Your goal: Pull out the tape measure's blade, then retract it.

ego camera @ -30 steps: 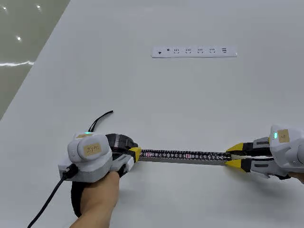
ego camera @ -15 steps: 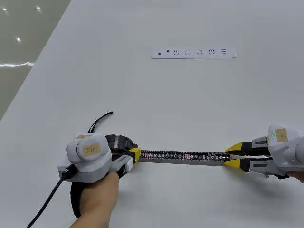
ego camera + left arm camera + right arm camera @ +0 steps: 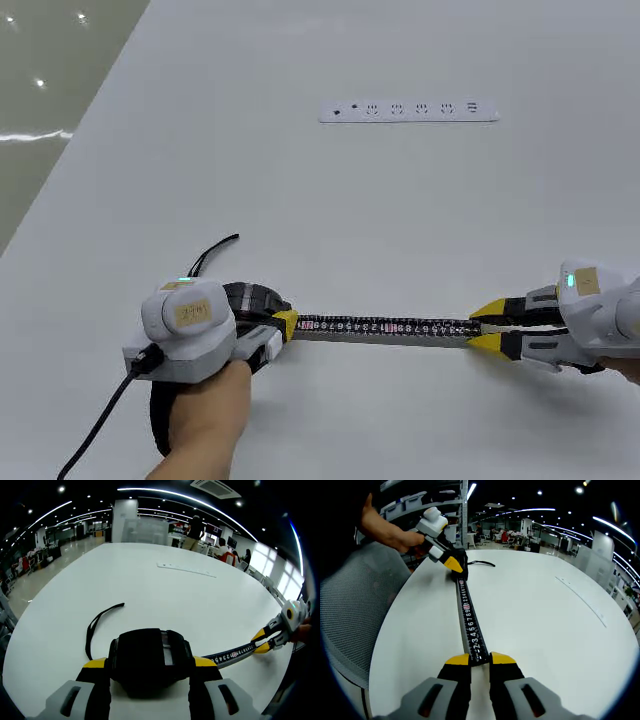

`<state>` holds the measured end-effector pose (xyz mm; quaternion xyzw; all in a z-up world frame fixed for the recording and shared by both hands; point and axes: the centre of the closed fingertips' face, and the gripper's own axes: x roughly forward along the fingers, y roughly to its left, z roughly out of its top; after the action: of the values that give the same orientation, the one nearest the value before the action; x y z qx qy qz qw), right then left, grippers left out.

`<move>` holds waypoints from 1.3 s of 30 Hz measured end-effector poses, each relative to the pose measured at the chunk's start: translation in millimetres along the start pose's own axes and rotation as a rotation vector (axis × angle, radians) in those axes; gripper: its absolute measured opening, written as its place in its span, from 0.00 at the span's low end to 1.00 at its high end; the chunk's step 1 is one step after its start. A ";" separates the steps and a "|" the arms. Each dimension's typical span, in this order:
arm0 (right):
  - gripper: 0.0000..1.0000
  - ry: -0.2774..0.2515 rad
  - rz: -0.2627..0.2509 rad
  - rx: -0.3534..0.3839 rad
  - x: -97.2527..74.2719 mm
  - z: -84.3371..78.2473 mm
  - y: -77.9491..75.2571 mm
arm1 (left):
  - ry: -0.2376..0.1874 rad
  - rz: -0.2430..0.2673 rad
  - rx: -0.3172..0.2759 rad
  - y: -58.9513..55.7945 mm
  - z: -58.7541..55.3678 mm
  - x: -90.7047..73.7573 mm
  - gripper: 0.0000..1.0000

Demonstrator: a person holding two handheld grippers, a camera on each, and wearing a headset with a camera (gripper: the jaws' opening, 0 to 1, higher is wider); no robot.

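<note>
On the white tabletop (image 3: 300, 200), seen from the head view, the black, rounded plastic tape measure case (image 3: 255, 299) sits at the near left, clamped in the left gripper (image 3: 272, 326). Its dark metal blade (image 3: 385, 328), printed with pale numerals, runs flat across the surface to the right gripper (image 3: 488, 326), whose yellow-tipped jaws are pinched together on the blade's far end. A thin black wrist strap (image 3: 212, 253) trails from the case, and a long white power strip (image 3: 408, 110) lies well apart at the far side. In the left gripper view the case fills the gap between the two jaws, held squarely at both flanks, and the blade leaves it to the right toward the other gripper. In the right gripper view the jaws stand narrow, the blade's tip nipped between their yellow ends, and the numbered strip runs straight away to the case. The blade looks well drawn out, so letting it back in is likely the part ahead. The hazard lies in that thin pinch — if the tip slips free, the spring could whip the blade home and jolt the case. Lifting or swinging the right gripper off line could also buckle the strip — or twist the case in its clamp.
</note>
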<state>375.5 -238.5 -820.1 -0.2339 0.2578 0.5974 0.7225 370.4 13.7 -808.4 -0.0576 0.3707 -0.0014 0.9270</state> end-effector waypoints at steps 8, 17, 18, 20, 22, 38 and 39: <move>0.11 -0.001 0.004 -0.003 3.9 2.8 0.7 | 0.002 -0.002 -0.003 0.9 -0.2 -0.4 0.60; 0.11 -0.006 0.009 -0.006 9.3 5.7 1.4 | 0.003 -0.005 -0.005 1.4 -0.4 -1.5 0.60; 0.11 -0.007 0.010 -0.006 9.7 6.0 1.5 | 0.003 -0.006 -0.005 1.4 -0.5 -1.5 0.60; 0.11 -0.009 0.011 -0.007 11.0 7.0 1.4 | 0.004 -0.007 -0.005 1.4 -0.6 -1.5 0.60; 0.11 -0.010 0.013 -0.006 12.1 7.8 1.6 | 0.005 -0.007 -0.007 1.4 -0.7 -1.5 0.60; 0.12 -0.019 0.023 -0.005 21.4 19.0 4.8 | 0.010 -0.012 -0.010 1.2 -0.1 -2.2 0.60; 0.12 -0.021 0.025 -0.007 22.3 20.2 5.2 | 0.010 -0.013 -0.010 1.2 0.2 -1.9 0.60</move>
<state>375.7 -208.0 -819.5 -0.2267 0.2511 0.6097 0.7168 369.1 15.0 -807.1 -0.0648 0.3752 -0.0056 0.9247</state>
